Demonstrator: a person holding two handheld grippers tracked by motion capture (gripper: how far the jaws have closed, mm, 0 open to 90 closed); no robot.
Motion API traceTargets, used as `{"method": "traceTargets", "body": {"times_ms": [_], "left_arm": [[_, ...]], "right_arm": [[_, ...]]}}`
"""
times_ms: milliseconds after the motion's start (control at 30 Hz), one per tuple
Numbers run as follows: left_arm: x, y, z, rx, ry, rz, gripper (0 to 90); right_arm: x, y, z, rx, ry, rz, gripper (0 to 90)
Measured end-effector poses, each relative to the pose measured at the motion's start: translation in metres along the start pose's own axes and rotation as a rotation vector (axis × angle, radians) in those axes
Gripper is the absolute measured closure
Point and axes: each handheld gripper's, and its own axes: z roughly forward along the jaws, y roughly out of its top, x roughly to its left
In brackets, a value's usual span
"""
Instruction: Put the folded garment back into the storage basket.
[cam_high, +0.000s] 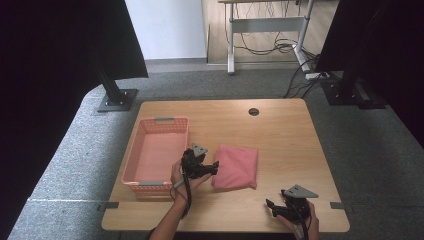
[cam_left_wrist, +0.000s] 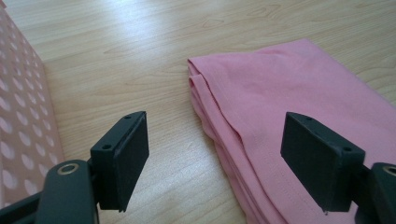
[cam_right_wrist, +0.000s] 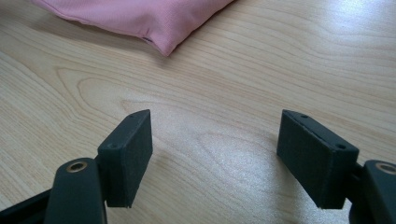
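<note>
1 pink cloth (cam_high: 235, 167), 1 basket (cam_high: 156, 155), 2 grippers, both w/ jaws apart.

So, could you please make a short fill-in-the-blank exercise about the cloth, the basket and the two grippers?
1. The folded cloth is ____ in colour.
2. The basket lies to the ____ of the cloth in the high view.
3. The left gripper has its jaws ____ at the cloth's edge.
4. The right gripper is over bare ____.

Missing words: pink; left; open; table
</note>
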Motion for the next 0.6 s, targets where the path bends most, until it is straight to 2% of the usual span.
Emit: {"method": "traceTargets", "body": {"times_ms": [600], "left_arm": [[-0.0033, 0.0050, 0.0065, 0.002, 0.002, 0.002, 23.6]], "right_arm": [[0.0004, 0.0000, 0.0001, 0.001, -0.001, -0.003, 26.5]]}}
